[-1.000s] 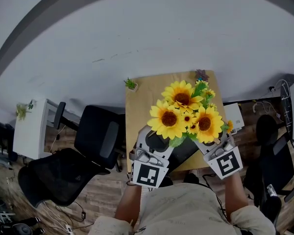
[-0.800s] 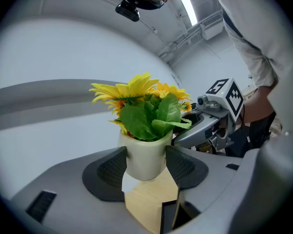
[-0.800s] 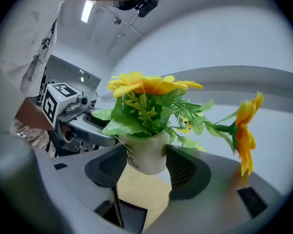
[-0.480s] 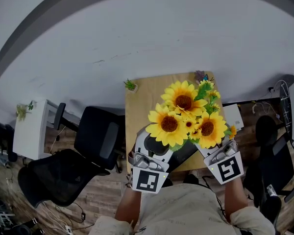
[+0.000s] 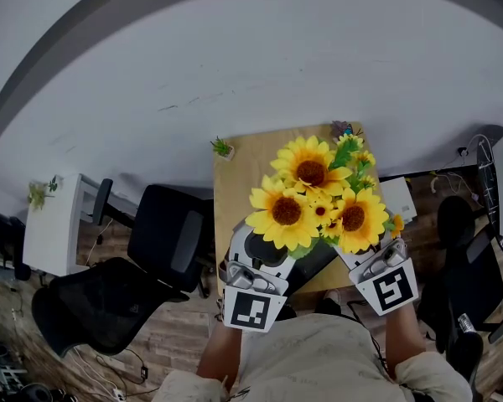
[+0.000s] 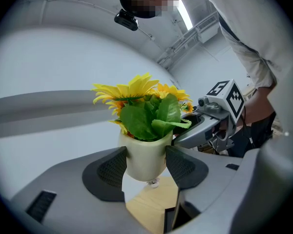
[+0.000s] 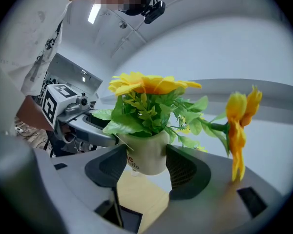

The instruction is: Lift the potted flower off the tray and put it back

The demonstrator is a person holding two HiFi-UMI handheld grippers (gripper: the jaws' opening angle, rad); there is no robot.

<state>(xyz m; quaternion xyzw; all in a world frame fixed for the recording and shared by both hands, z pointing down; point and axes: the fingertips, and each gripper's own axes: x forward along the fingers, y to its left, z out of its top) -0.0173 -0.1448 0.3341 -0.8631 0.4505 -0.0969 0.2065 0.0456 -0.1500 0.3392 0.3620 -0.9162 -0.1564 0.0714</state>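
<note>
Our left hand-held gripper (image 6: 146, 166) and right hand-held gripper (image 7: 146, 168) each clamp the cream pot (image 6: 144, 152) of the potted flower from opposite sides, pads pressed on its walls. Its base hangs in the air above the wooden worktop (image 5: 243, 182), at the frame's centre in both gripper views.

We judge the risks as these. The pot narrows downward and looks smooth, so easing either grip could let it slip. Uneven heights between our hands could tip the top-heavy bouquet. In the head view the blooms hide most of the dark tray (image 5: 317, 260), so lowering blind could land the pot on its rim.

We count two hand-held grippers, one pot, three large sunflowers (image 5: 310, 172) plus several small ones, one tray and one worktop.
</note>
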